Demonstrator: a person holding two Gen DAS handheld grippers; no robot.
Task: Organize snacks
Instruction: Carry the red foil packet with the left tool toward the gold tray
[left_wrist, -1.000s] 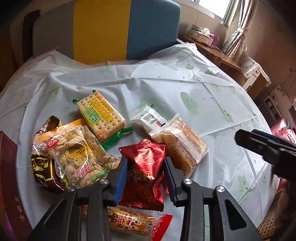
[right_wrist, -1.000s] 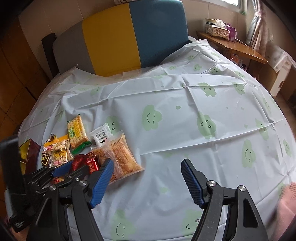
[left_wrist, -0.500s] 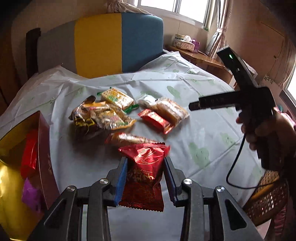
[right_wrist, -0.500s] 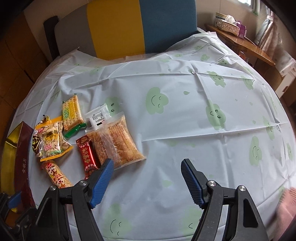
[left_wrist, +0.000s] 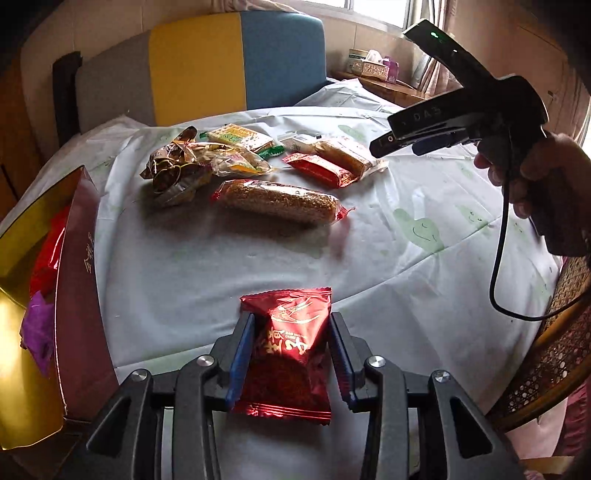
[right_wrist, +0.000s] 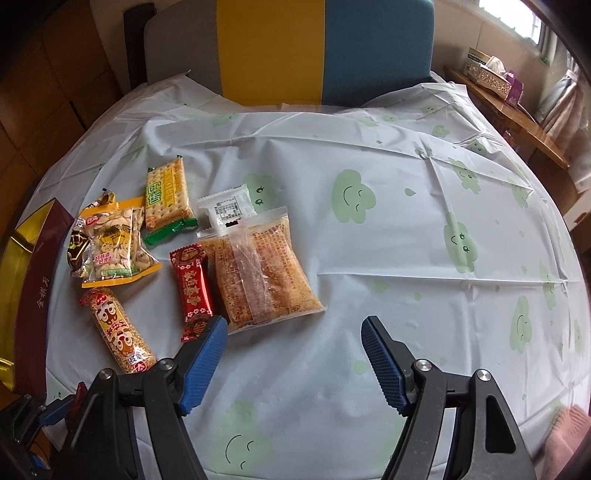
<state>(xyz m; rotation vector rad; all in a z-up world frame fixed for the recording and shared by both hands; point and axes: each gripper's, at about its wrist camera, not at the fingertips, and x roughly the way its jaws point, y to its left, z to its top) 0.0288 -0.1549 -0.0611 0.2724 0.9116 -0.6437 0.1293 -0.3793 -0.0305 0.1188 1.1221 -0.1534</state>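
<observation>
Red foil, crinkled and glossy: a red snack packet (left_wrist: 286, 354) sits between the blue pads (left_wrist: 240, 356) of the left gripper (left_wrist: 291, 356), which clamp it from both sides above the near edge of the table. The log's slight widening shows as jaws that have just been opening a little, yet the packet is still between them and still gripped. Just to the left stands an open maroon box (left_wrist: 79, 280) with a gold lining, red and purple wrappers lying inside; only the left wrist view looks into it, while the right wrist view catches just its outer wall (right_wrist: 38, 280).

That left view also shows the right gripper (left_wrist: 384, 147) from the side, held by a hand (left_wrist: 535, 166) with a black cable hanging below. From its own camera, the right gripper (right_wrist: 295, 360) stands wide apart with nothing between its pads, over the white tablecloth (right_wrist: 388, 240) printed with green smiling clouds.

The right view lays out the remaining snacks flat: a cracker pack (right_wrist: 168, 199), a bag of small round biscuits (right_wrist: 116, 243), a long sesame roll (right_wrist: 118, 332), a slim red bar (right_wrist: 192, 284), a clear pack of golden crisps (right_wrist: 258, 269) and a small white sachet (right_wrist: 227, 208).
</observation>
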